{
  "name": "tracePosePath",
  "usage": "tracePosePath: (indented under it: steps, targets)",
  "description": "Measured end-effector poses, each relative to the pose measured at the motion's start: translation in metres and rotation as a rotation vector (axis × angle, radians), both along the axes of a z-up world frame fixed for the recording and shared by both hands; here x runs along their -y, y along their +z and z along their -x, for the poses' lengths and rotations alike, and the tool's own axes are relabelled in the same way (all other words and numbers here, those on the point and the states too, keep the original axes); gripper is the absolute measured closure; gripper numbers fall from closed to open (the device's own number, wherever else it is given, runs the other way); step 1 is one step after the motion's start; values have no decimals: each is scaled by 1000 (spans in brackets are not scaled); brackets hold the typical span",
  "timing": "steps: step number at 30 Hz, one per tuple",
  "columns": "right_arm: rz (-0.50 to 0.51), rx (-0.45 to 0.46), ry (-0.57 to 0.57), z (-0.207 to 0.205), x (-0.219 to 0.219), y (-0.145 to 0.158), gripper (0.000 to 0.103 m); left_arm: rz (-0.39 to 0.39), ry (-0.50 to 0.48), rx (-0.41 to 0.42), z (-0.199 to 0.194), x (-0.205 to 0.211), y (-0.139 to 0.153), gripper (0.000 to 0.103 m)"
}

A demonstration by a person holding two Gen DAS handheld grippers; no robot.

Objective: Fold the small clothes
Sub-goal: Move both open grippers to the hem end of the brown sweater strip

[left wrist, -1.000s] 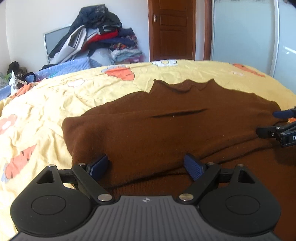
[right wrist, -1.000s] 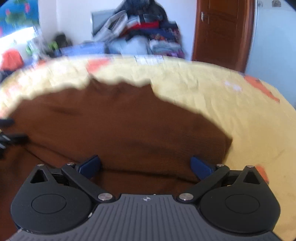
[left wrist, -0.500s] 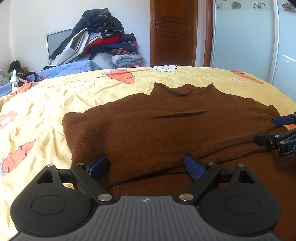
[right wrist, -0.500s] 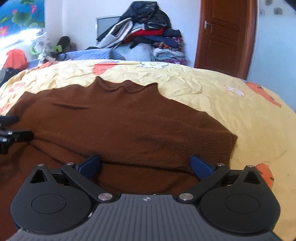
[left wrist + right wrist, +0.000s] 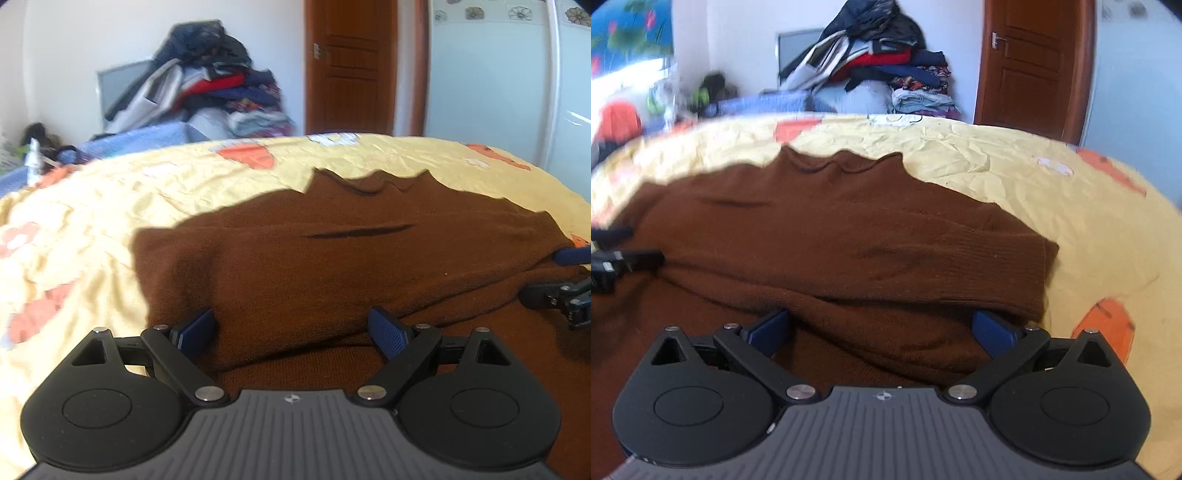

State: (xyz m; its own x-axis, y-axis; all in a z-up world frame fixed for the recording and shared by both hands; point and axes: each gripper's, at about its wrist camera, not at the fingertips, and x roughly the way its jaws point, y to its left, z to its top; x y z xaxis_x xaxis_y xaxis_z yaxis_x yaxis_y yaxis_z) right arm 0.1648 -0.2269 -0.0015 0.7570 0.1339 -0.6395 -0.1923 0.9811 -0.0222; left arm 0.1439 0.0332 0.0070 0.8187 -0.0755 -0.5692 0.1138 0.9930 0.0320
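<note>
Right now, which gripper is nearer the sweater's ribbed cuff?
Right. The right gripper sits just below the ribbed cuff of the brown sweater; the left gripper is at the opposite side.

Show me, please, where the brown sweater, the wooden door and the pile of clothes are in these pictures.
brown sweater (image 5: 332, 273): left wrist view, middle of its folded upper layer.
wooden door (image 5: 1030, 70): right wrist view, centre panel.
pile of clothes (image 5: 207, 81): left wrist view, middle of the heap.
</note>
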Motion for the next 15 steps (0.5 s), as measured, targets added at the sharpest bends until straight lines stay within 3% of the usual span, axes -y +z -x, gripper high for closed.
tracePosePath:
  steps: [2,5,8,9,11,15]
  targets:
    - [-9,-9,-30,8,-2,5,0,19,25,8,20,-3,7,12]
    - [-114,29,-43,46,5,18,0,115,-9,-11,51,-14,10,12]
    - [-185,-3,-13,73,14,14,0,99,-32,-59,61,-17,-3,12]
    - [-170,-38,-6,74,14,8,0,105,-33,-63,61,-18,-2,12]
    - [-109,3,25,82,13,2,0,126,-5,-66,56,-23,-2,12]
    - [-76,-19,-10,77,14,7,0,79,50,-100,62,-20,4,12]
